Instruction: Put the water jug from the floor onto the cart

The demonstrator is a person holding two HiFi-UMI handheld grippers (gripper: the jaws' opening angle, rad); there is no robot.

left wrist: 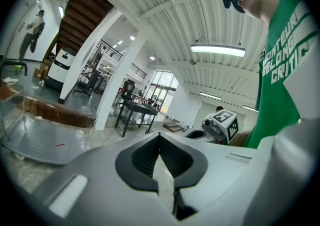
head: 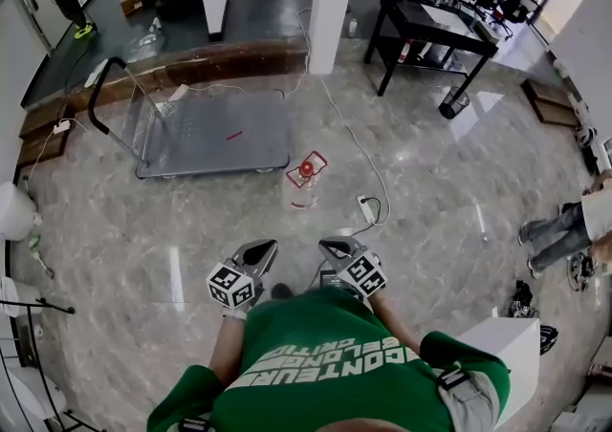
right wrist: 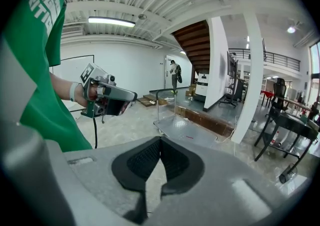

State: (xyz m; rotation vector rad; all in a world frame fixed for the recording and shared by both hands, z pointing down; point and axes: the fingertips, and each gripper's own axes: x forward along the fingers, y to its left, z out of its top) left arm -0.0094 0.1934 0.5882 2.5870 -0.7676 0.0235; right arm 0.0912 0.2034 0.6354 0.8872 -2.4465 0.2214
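Note:
The clear water jug [head: 304,182] with a red cap stands upright on the marble floor, just off the front right corner of the cart [head: 215,134]. The cart is a grey flat platform with a black handle [head: 100,96] at its left end and nothing on it. My left gripper [head: 258,250] and right gripper [head: 335,248] are side by side close to my chest, short of the jug, both shut and empty. In the left gripper view the jaws [left wrist: 159,137] meet at the tip, and the cart [left wrist: 35,140] lies to the left. The right gripper view shows closed jaws [right wrist: 160,142], the cart [right wrist: 187,132] ahead and the left gripper [right wrist: 107,97].
A white cable and power strip [head: 366,208] lie on the floor right of the jug. A white pillar [head: 330,0] and a wooden step [head: 191,62] stand behind the cart, with a black table [head: 430,29] at the back right. A person's legs [head: 555,229] show at the right and a white box [head: 507,344] near me.

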